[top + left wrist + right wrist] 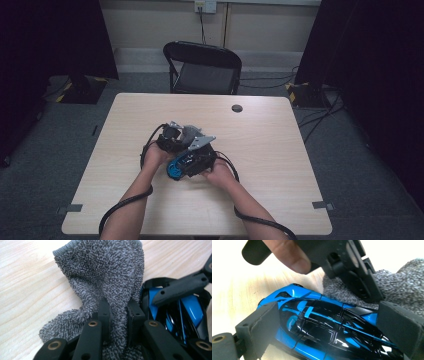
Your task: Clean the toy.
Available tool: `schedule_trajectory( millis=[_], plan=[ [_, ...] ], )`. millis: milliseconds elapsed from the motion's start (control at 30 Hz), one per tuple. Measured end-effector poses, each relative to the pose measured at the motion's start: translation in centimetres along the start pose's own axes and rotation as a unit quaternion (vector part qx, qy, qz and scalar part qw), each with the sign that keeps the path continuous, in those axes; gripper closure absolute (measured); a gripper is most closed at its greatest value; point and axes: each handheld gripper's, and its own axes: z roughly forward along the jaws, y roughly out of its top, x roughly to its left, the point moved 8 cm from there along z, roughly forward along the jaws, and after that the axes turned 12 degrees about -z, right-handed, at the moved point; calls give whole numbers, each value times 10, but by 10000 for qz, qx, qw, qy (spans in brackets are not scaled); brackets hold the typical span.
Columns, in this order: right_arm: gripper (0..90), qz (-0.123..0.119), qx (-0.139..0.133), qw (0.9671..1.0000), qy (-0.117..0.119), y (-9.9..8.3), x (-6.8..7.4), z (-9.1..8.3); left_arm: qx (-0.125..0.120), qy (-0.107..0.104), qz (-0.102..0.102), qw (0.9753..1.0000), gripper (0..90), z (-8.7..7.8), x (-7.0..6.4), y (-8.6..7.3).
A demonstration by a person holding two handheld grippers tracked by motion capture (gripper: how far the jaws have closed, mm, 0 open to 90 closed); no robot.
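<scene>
**Soft cloth, slick toy car: grip each differently**

High view: you hold both grippers mid-table, the blue toy car [175, 169] just beside the grey terry cloth [189, 133].

Left gripper view: your left gripper [119, 312] pinches a fold of the cloth; it is limp, so bunch it.

Right gripper view: your right gripper [329, 322] straddles the car's glossy, likely slippery shell; squeeze its sides gently.

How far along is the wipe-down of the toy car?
Done: left tongs are shut on the grey cloth; right tongs straddle the blue toy car, seemingly gripping it. In hand: cloth sits against the car's side. Left: the wiping itself; progress cannot be told.
</scene>
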Motion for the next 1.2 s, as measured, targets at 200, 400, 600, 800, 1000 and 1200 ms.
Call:
schedule_trajectory(
  millis=[200,400,600,800,1000,1200],
  plan=[
    [49,-3,3,10000,-5,0,0,0,10,-21,-9,10000,768,-5,3,-5],
    [49,-6,16,10000,-6,0,0,0,101,-39,30,9999,769,-12,6,-11],
    [49,7,33,10000,-3,0,0,0,190,17,131,9997,768,-19,8,-18],
    [49,-19,22,10000,10,1,2,1,212,26,131,9997,769,-27,11,-26],
    [50,-40,43,10000,31,3,4,2,238,20,134,9996,769,-34,15,-33],
    [50,-43,43,10000,39,3,4,2,245,13,98,9997,769,-41,19,-40]
  ],
)
